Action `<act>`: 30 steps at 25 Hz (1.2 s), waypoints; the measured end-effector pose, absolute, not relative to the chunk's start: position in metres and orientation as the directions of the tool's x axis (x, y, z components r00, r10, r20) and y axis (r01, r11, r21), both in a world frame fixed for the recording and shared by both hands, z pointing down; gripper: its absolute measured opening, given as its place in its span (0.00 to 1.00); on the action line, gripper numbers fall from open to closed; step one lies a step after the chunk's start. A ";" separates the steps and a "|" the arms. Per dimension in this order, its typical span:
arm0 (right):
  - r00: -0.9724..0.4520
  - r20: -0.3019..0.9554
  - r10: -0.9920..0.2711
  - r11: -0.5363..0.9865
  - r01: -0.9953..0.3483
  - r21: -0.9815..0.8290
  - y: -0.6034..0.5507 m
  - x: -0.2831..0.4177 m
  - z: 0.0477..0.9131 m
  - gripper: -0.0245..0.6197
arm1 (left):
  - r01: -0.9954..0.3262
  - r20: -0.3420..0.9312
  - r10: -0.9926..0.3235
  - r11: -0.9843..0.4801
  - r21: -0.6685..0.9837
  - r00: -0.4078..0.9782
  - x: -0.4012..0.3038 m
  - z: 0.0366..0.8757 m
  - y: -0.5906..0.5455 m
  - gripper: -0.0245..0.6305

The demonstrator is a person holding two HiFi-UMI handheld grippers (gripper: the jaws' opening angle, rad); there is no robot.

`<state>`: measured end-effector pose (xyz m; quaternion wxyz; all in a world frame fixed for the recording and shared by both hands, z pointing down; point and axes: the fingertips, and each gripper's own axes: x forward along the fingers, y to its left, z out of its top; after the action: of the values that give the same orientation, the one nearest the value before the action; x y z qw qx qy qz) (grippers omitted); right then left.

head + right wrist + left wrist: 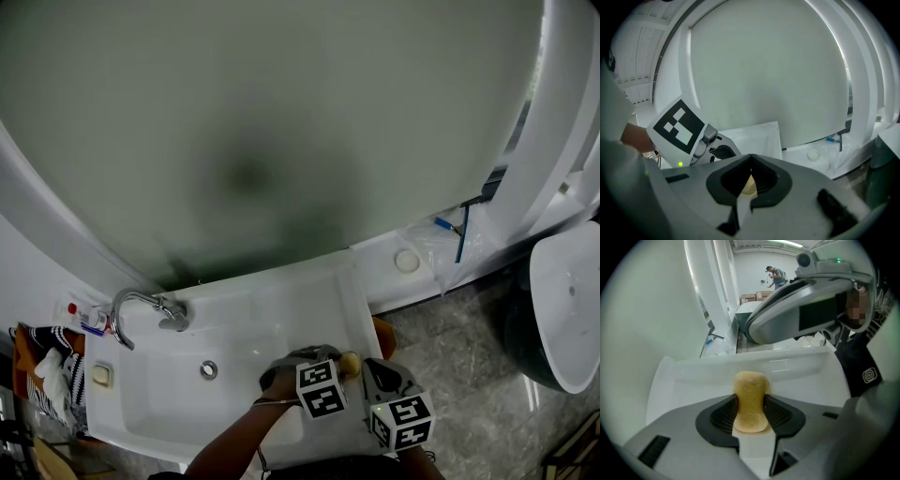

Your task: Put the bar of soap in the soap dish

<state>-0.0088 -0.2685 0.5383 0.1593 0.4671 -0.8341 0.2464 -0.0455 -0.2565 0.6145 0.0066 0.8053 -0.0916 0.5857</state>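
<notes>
A yellowish bar of soap (351, 360) (751, 385) stands pinched between the dark pads of my left gripper (341, 368) (751, 409), which is shut on it above the right rim of the white sink (281, 300). My right gripper (373, 368) (750, 160) hovers just right of it with its jaw tips touching. A sliver of the soap (748, 186) shows behind those pads. A small cream square, possibly the soap dish (100, 375), lies on the sink's left rim, far from both grippers.
A chrome faucet (150, 305) and small bottles (86, 317) stand at the sink's back left, with the drain (208, 369) in the basin. A striped cloth (45, 361) hangs at the left. A round white cap (407, 261) and a blue pen (447, 225) lie on the right ledge.
</notes>
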 end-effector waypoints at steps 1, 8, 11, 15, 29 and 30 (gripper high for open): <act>-0.513 0.496 -0.700 0.442 -0.857 -0.263 -0.269 -0.009 0.538 0.06 | -0.148 0.947 -0.132 -0.985 -0.092 0.293 -0.045 0.615 -0.256 0.32; -0.513 0.497 -0.700 0.440 -0.857 -0.266 -0.267 -0.009 0.540 0.06 | -0.132 0.956 -0.102 -0.989 -0.067 0.274 -0.045 0.620 -0.253 0.32; -0.512 0.496 -0.701 0.437 -0.859 -0.268 -0.266 -0.007 0.541 0.06 | -0.128 0.957 -0.093 -0.990 -0.060 0.274 -0.045 0.621 -0.251 0.32; -0.512 0.496 -0.701 0.435 -0.859 -0.270 -0.265 -0.006 0.540 0.06 | -0.116 0.953 -0.109 -0.990 -0.079 0.283 -0.043 0.619 -0.252 0.32; -0.514 0.481 -0.710 0.441 -0.857 -0.264 -0.256 -0.006 0.535 0.06 | -0.182 0.923 -0.198 -0.973 -0.144 0.330 -0.047 0.608 -0.254 0.32; -0.518 0.480 -0.708 0.445 -0.855 -0.267 -0.255 -0.007 0.533 0.06 | -0.194 0.922 -0.202 -0.971 -0.143 0.332 -0.048 0.608 -0.254 0.32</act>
<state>-0.0072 -0.2546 0.5333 0.1507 0.4672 -0.8365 0.2437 -0.0482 -0.2537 0.6076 -0.0037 0.8160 -0.1211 0.5652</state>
